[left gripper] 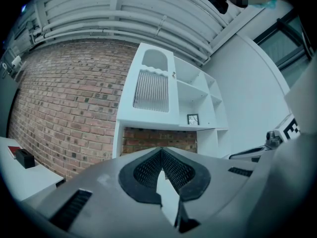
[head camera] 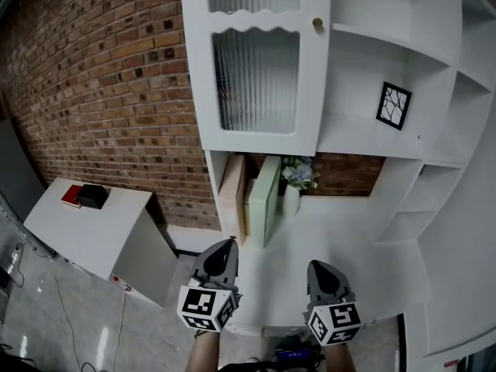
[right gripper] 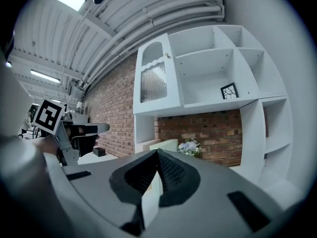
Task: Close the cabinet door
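- The cabinet door (head camera: 257, 80) looks flush over the far left compartment, knob (head camera: 317, 24) at its right edge, so it seems shut.
- Left tool (head camera: 226, 245) and right tool (head camera: 323, 268) hover near, jaws together on nothing, well apart from it.

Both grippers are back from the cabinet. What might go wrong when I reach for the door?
The door has a ribbed glass panel; pushing there with the shut right gripper might crack it, so aim for the white frame. The flowers and books stand just below it; a low approach might knock them over.
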`<state>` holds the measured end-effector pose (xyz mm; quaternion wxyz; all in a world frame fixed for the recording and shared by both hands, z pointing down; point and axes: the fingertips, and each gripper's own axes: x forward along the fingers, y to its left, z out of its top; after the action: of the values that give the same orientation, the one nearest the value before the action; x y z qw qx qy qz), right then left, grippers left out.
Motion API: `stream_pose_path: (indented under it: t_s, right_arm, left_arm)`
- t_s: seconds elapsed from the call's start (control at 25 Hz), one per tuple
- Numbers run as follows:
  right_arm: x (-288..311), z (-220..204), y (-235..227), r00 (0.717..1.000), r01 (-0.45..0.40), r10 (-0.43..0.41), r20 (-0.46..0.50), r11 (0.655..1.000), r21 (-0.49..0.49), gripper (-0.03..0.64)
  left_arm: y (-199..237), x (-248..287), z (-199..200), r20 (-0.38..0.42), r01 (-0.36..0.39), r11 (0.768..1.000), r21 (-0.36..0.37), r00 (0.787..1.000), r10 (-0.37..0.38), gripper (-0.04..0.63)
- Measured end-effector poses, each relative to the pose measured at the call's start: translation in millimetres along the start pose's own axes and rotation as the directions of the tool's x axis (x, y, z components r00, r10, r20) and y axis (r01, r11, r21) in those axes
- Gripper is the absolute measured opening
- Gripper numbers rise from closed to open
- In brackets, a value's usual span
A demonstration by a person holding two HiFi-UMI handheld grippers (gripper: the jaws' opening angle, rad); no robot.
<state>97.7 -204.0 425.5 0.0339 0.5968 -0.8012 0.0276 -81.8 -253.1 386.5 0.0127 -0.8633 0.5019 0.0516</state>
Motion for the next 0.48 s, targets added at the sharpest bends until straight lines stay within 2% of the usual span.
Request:
stream_pose_path:
  t_s: [0.48]
  right_arm:
    - [-2.5, -3.9, -4.5, 1.000, 0.010, -0.010, -0.013, 1.000, 0.004, 0.000]
  left_arm:
    - [-1.6, 3.6, -5.5, -0.009, 0.006, 1.000, -0.014, 1.000, -0.006, 0.014]
